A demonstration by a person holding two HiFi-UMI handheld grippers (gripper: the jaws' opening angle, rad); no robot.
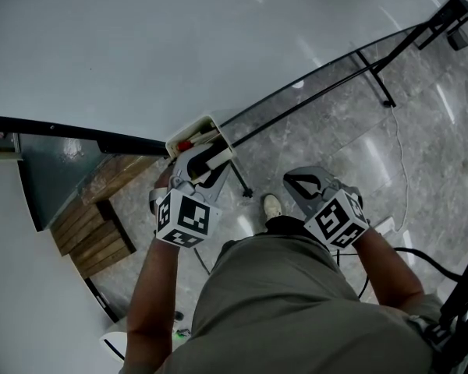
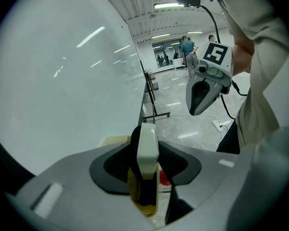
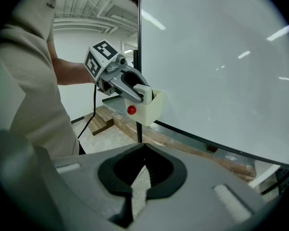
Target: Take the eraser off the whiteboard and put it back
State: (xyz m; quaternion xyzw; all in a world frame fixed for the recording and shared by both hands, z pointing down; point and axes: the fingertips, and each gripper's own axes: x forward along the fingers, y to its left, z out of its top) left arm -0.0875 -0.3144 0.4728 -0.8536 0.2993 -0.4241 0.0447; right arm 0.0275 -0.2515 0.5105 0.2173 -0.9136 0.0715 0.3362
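Left gripper view is showing the eraser [image 2: 147,146] standing upright between the jaws of the left hand-held gripper [image 2: 145,162], its pale back facing one jaw and its dark felt the other. It is sitting down in the cream holder [image 1: 189,131] at the lower edge of the whiteboard [image 1: 140,45]. A sliver of background and a red marker cap [image 2: 164,178] are showing between the eraser and 1 jaw, so the grip is looking released rather than pressing. Judging from that, the step in hand is leaving the eraser in its holder. Doing it well is calling for 3 things: opening both jaws evenly so neither pad is dragging the eraser up, drawing the gripper straight back along its own line rather than sideways, and watching that the eraser is resting fully inside the holder instead of leaning on its rim. A sideways pull is risking a tipped eraser or a knock to the marker just beside it. The right hand-held gripper [image 1: 295,181] is hanging clenched and empty over the floor, well apart from the holder, and is needing no part in this.
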